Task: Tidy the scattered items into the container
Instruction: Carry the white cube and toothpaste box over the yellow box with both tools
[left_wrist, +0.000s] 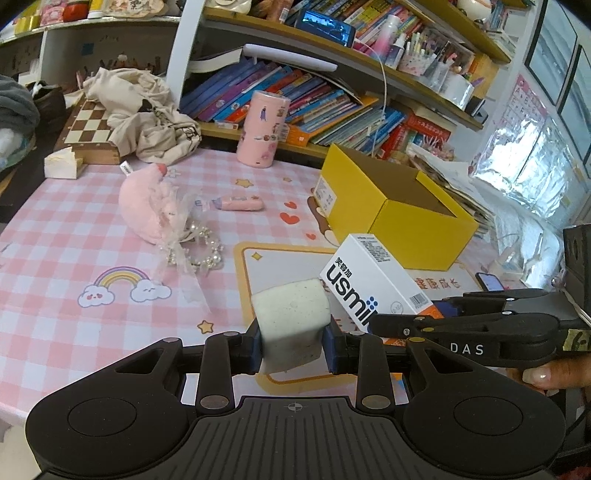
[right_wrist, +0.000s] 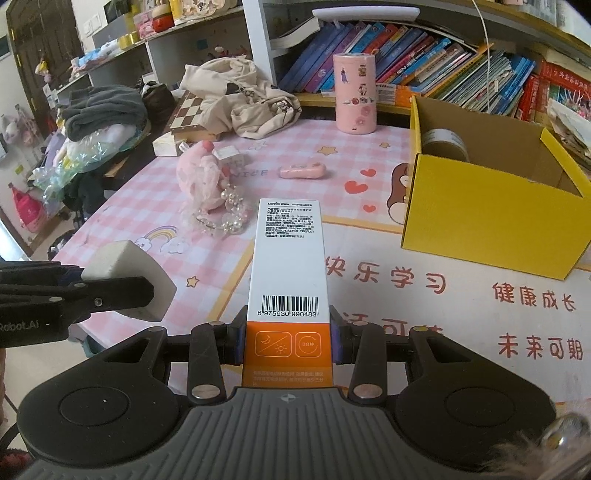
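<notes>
Bookshelves crammed with kids' books run along the back edge of a desk (right_wrist: 461, 306) covered in a pink checked mat, so yeah, busy scene. Both hands are loaded right now. The left hand-held gripper (left_wrist: 293, 349) is closed on a pale speckled block (left_wrist: 291, 321), pinched across its lower part with the block standing up between the fingers. The right hand-held gripper (right_wrist: 287, 341) is clamped on the orange end of a long white box (right_wrist: 288, 258), whose long axis points straight ahead, away from the camera.

The yellow box (right_wrist: 491, 218), open on top, sits toward the desk's back right. It's ahead and to the right of both grippers, and the right one looks nearer, so the white box probably has to swing right and tip in lengthwise. A roll of something already lies inside, against the far wall.

On the mat nearer the left edge lie a pink plush (right_wrist: 199, 173) with a pearl bracelet (right_wrist: 225, 218) touching it, and a small pink case (right_wrist: 303, 171) near the middle. A pink canister (right_wrist: 354, 92) stands at the back edge.
</notes>
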